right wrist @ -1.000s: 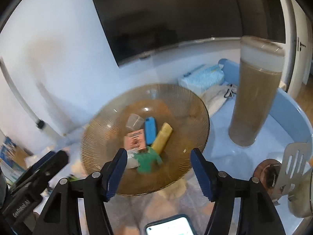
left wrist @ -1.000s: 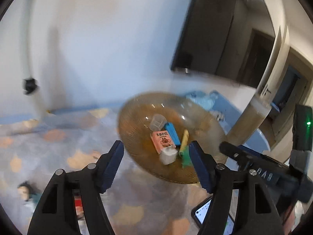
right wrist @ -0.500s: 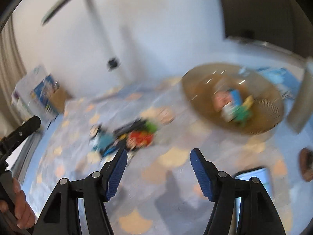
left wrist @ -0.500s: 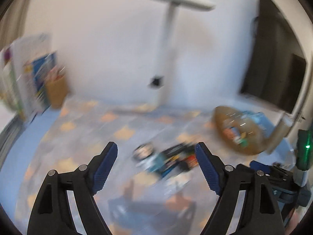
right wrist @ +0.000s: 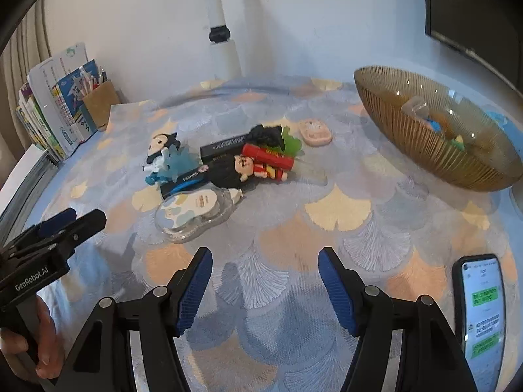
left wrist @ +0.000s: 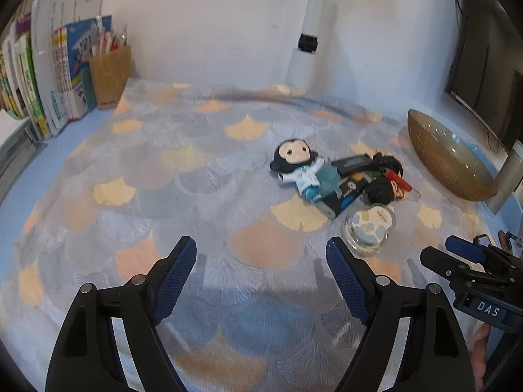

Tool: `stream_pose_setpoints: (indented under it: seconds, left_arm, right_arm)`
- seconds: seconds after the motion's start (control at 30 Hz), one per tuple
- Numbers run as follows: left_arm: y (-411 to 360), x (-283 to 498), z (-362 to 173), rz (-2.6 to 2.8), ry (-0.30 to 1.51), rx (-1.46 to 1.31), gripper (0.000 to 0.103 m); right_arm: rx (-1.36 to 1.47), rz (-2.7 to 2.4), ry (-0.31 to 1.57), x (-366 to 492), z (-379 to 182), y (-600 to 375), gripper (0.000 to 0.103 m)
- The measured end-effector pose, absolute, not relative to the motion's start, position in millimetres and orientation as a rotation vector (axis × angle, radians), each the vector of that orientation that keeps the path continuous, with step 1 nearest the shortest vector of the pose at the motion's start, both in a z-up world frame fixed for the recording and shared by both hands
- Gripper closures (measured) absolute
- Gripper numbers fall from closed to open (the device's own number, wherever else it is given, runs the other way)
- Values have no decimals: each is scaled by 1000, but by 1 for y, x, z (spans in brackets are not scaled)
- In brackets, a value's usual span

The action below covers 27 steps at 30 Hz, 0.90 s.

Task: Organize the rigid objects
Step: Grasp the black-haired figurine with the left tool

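A table (left wrist: 137, 170) covered with a cloth of pale grey, blue and peach fan shapes fills both views, set against a plain white wall. A white pole (left wrist: 310, 32) with a black collar rises at the top centre of the left wrist view. A row of books (left wrist: 49, 65) and one brown pen holder (left wrist: 109, 76) stand in the upper left, and the dark edge of a screen (left wrist: 483, 65) shows in the upper right.

One amber ribbed glass bowl (right wrist: 434, 137) sits at the right of the right wrist view, with a few small things inside (a clear cup, something blue and something yellow can be made out, the rest cannot).

The loose pile lies at the centre of the table, well apart from the bowl. It counts two figurines: one black-haired in white and blue (left wrist: 295, 163), one dark-haired in red (right wrist: 242, 170). With them are one red tube (right wrist: 268, 156), one black box (right wrist: 225, 145), one green piece (right wrist: 291, 143) and one clear correction-tape case (right wrist: 189, 212) just in front. One pink flat case (right wrist: 315, 132) lies alone behind the pile. One phone (right wrist: 482, 310) with a lit screen lies at the lower right.

The left gripper (left wrist: 261, 281) and the right gripper (right wrist: 264, 287) each hang over bare cloth at the bottom of their own views, fingers spread with nothing between them. A hand (right wrist: 29, 352) grips the left handle in the lower left.
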<state>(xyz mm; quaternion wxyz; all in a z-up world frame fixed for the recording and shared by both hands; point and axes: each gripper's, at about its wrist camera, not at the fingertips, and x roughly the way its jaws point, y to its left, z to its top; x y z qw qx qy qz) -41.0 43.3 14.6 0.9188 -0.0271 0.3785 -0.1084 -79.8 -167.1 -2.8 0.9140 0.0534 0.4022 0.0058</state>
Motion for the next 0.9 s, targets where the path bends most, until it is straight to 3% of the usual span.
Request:
stream_pose_setpoints:
  seconds: [0.3,0.5,0.6,0.9]
  left_arm:
    - [49,-34,11,-210,824,-97,22]
    - [47,-18,34,-251,862,-88,22]
    - [42,-3,47,-275,854,-71,22]
    - [28,25,25,-234,888,54,22]
  right_arm:
    - [102,-23,832,-80,-1,-167,37]
    - [189,94,962,-57,17,-150,36]
    - [170,131,976,-40,22,-128,24]
    - [62,19,1002,-12,0,-101,24]
